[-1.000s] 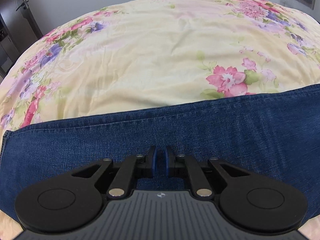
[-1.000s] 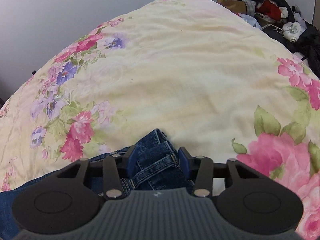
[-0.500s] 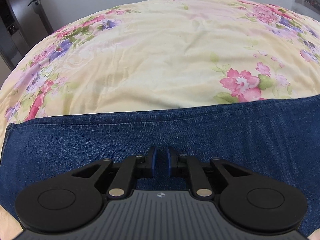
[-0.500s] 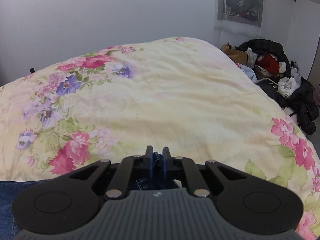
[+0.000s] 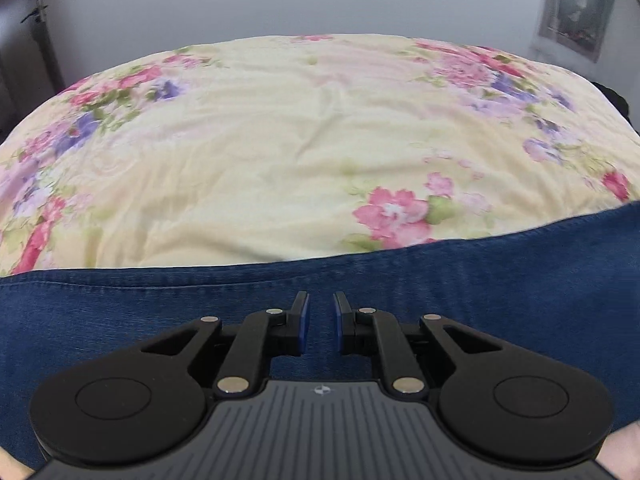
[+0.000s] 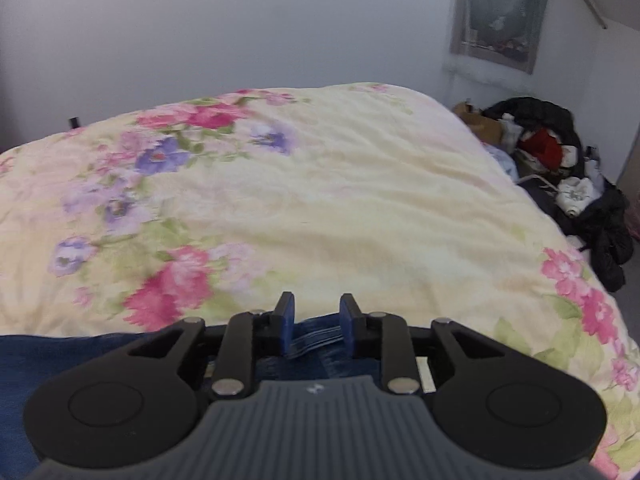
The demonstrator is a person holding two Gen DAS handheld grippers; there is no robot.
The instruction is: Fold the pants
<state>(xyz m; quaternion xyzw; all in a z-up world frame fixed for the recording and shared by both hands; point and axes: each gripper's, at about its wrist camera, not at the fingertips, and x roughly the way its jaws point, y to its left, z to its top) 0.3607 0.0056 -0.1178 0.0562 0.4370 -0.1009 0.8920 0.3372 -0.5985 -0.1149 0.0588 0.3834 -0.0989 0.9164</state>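
Blue denim pants (image 5: pixel 440 292) lie flat across the near part of a floral bedspread (image 5: pixel 280 152). My left gripper (image 5: pixel 320 308) hovers over the denim with its jaws a small gap apart, holding nothing. In the right wrist view the pants (image 6: pixel 60 356) reach in from the lower left. My right gripper (image 6: pixel 315 312) is open, with a bunched end of the pants (image 6: pixel 316 340) lying loose between and below its fingers.
The yellow floral bedspread (image 6: pixel 360 208) fills most of both views. A pile of dark clothes and bags (image 6: pixel 560 176) lies on the floor past the bed's right edge. A wall hanging (image 6: pixel 504 8) is at the far right. A door (image 5: pixel 24 40) stands at the far left.
Both grippers have opened: the right one let go of the bunched pants end, the left one widened a little. Both views have tilted upward and the bed looks farther away.
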